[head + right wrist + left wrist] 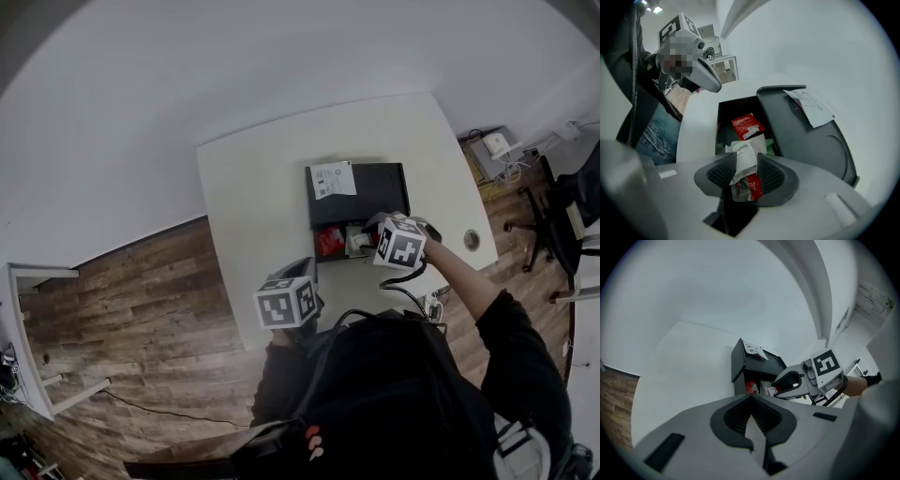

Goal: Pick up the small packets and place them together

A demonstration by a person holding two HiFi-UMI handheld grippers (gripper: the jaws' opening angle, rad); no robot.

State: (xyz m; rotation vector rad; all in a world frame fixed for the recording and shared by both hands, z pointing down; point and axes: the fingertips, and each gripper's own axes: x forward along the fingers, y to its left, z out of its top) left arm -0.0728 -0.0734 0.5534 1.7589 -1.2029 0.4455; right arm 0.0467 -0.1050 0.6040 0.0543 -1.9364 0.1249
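Note:
My right gripper (746,164) is shut on a small bundle of packets: a white packet (744,159) in front and a red one (750,185) behind it, pinched between the pads. It hangs over the open compartment of a black box (806,140) that holds a loose red packet (747,125) and white and green ones. In the head view the right gripper (367,236) is at the box's front (356,192), beside the red packet (329,242). My left gripper (750,397) is shut with nothing in it and waits near the table's front edge, short of the box (754,364).
A white paper slip (810,105) lies on the box's lid. The box sits on a white table (253,206) with a cable hole (472,240) at its right. Cables (422,300) lie near the front edge. A wooden floor (141,309) and an office chair (562,216) flank the table.

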